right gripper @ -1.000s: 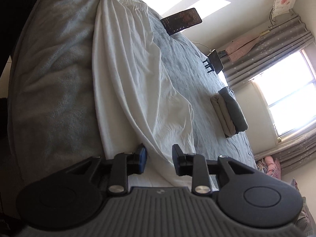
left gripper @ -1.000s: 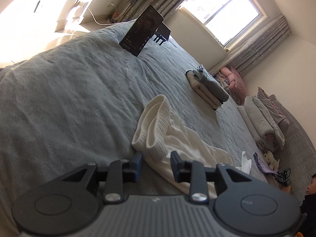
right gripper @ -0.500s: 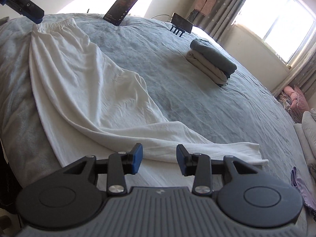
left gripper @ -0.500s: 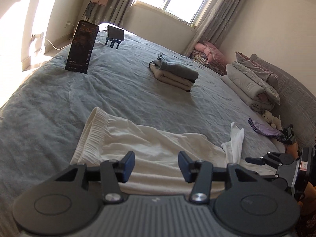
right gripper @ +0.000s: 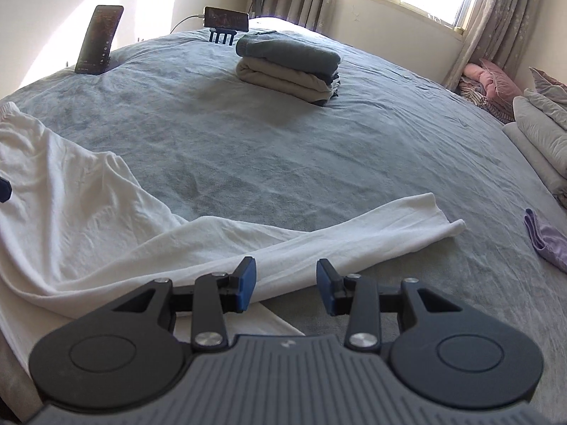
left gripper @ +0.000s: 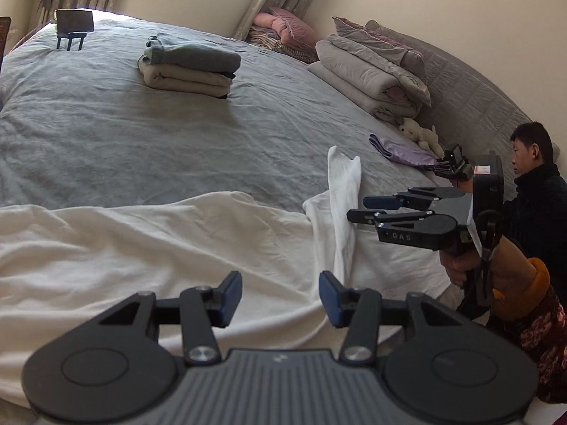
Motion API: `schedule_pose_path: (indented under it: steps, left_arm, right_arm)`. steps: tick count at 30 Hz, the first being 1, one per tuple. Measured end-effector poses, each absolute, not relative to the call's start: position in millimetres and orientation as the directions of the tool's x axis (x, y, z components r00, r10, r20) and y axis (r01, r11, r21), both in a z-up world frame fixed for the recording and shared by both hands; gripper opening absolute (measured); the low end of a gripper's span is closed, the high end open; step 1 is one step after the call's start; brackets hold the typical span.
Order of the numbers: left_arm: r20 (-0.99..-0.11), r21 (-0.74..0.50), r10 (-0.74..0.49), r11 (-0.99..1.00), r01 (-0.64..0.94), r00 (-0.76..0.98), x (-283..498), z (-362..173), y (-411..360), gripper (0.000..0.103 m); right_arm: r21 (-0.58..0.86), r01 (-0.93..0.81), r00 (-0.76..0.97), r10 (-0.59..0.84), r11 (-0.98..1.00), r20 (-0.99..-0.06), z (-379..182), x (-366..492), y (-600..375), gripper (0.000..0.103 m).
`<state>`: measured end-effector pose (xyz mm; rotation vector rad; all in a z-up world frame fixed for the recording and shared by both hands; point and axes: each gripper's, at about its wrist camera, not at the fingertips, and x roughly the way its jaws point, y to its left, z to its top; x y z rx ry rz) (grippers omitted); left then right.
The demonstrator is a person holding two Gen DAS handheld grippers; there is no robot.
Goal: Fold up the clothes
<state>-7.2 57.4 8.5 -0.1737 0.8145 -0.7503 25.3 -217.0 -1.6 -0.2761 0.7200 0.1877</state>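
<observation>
White trousers point(right gripper: 117, 226) are lying spread along the near edge of the grey bed point(right gripper: 319, 148), well apart from the folded stack point(right gripper: 288, 67), their long axis running crosswise in front of both grippers. Left gripper point(left gripper: 280, 295) is hovering over the broad upper part, jaws spread and holding nothing. Right gripper point(right gripper: 285, 287) is hovering nearer the leg cuff point(right gripper: 439, 219), also spread and empty, so the cuff end looks like its reach.

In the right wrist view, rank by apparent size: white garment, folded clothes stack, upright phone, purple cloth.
1. white garment, nearest the camera
2. folded clothes stack
3. upright phone and purple cloth look alike; the cloth is cut off at the edge, so unranked.
</observation>
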Motion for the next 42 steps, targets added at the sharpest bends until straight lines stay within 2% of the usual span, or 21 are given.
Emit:
schedule_pose_path:
  steps: [5, 8, 10, 15, 18, 19, 20, 21, 22, 23, 24, 31, 39, 42]
  left_arm:
    - [-0.591, -0.444, -0.720, 0.667, 0.599, 0.364, 2.9, -3.1, 14.8, 0.048]
    - [-0.590, -0.454, -0.738, 0.639, 0.621, 0.327, 7.1, -9.8, -1.5, 0.047]
    - [-0.588, -0.466, -0.749, 0.623, 0.628, 0.305, 9.0, -15.1, -8.6, 0.046]
    - [-0.579, -0.492, -0.766, 0.602, 0.629, 0.279, 8.5, -29.2, -13.5, 0.043]
    - [-0.570, -0.496, -0.768, 0.604, 0.624, 0.291, 9.1, -31.9, -12.2, 0.034]
    - [-0.569, -0.495, -0.767, 0.608, 0.621, 0.297, 9.5, -33.3, -11.4, 0.027]
    - [-0.568, -0.493, -0.765, 0.612, 0.618, 0.304, 9.9, -34.8, -10.5, 0.019]
    - [-0.568, -0.492, -0.762, 0.617, 0.614, 0.311, 10.1, -36.4, -9.6, 0.014]
    - [-0.568, -0.490, -0.760, 0.621, 0.612, 0.317, 10.1, -37.3, -8.8, 0.005]
    - [-0.567, -0.487, -0.757, 0.625, 0.610, 0.323, 10.1, -37.8, -8.0, 0.004]
    - [-0.561, -0.491, -0.760, 0.624, 0.608, 0.327, 9.6, -37.4, -6.5, 0.004]
    - [-0.507, -0.487, -0.780, 0.610, 0.624, 0.367, 2.3, -20.7, 3.7, 0.003]
    - [-0.384, -0.525, -0.814, 0.581, 0.622, 0.436, -5.6, 15.6, 35.0, 0.003]
    - [-0.363, -0.508, -0.826, 0.564, 0.652, 0.432, -15.2, 25.9, 40.4, 0.003]
  right_arm:
    - [-0.145, -0.222, 0.722, 0.063, 0.964, -0.689, -2.5, 40.8, -231.4, 0.040]
    - [-0.131, -0.174, 0.722, 0.036, 0.976, -0.691, -3.0, 53.0, -240.6, 0.048]
    - [-0.133, -0.147, 0.719, 0.014, 0.980, -0.695, -5.1, 61.7, -245.7, 0.059]
    - [-0.115, -0.090, 0.702, -0.019, 0.989, -0.712, -15.4, 80.1, -255.9, 0.064]
    - [-0.069, -0.051, 0.697, -0.014, 0.996, -0.717, -20.8, 86.7, -261.9, 0.065]
    - [-0.055, -0.045, 0.701, -0.007, 0.997, -0.713, -22.2, 87.2, -262.6, 0.065]
    - [-0.041, -0.040, 0.705, 0.000, 0.998, -0.709, -23.5, 87.6, -263.3, 0.063]
    - [-0.018, -0.050, 0.712, 0.023, 0.999, -0.702, -23.6, 87.1, -263.8, 0.047]
    - [0.004, -0.060, 0.719, 0.046, 0.998, -0.694, -23.7, 86.6, -264.3, 0.025]
    - [0.012, -0.067, 0.726, 0.058, 0.998, -0.685, -22.0, 85.3, -263.9, 0.014]
    - [0.021, -0.074, 0.733, 0.069, 0.997, -0.677, -20.3, 84.0, -263.4, 0.008]
    - [-0.030, -0.090, 0.810, 0.056, 0.996, -0.583, 10.8, 62.5, -255.5, 0.008]
    - [-0.081, -0.094, 0.890, 0.047, 0.992, -0.454, 66.5, 34.5, -250.4, 0.008]
    - [-0.118, -0.103, 0.912, 0.047, 0.988, -0.408, 80.7, 19.5, -243.5, 0.008]
